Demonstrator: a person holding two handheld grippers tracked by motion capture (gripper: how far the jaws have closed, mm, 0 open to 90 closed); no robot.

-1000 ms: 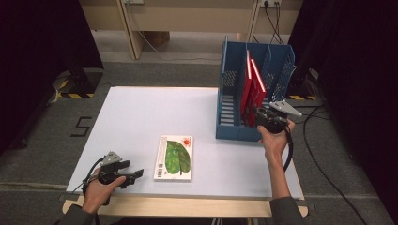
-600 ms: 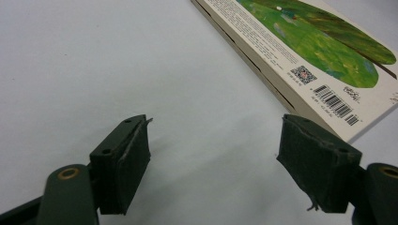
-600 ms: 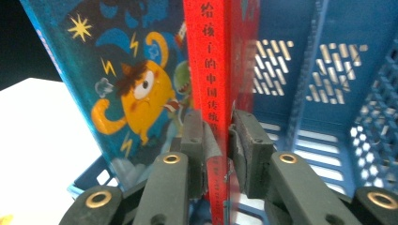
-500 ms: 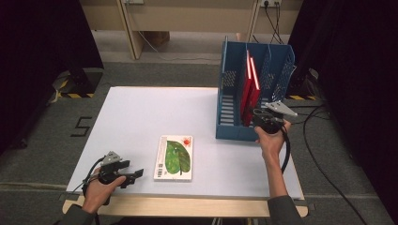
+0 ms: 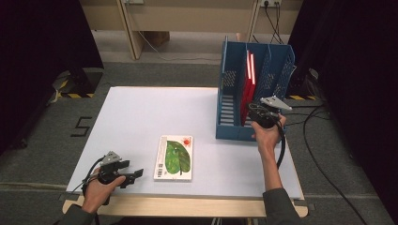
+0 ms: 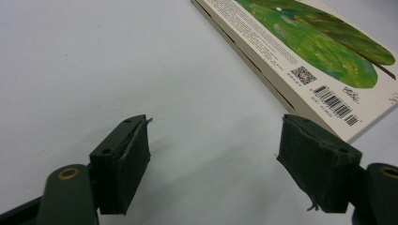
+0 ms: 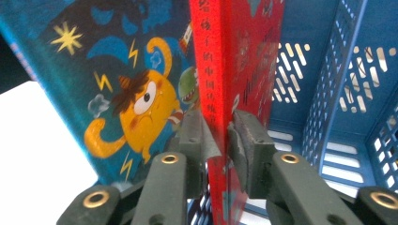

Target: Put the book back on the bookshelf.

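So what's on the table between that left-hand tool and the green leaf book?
Nothing: in the left gripper view, bare white table separates the open left gripper from the green leaf book; the high view agrees.

Left gripper (image 6: pixel 213 154) gapes wide above the table (image 6: pixel 94 61), beside a book (image 6: pixel 300 56).

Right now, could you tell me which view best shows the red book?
The right gripper view: the red book stands close up, its spine clamped in the right claw. The high view shows it small, upright in the blue file rack.
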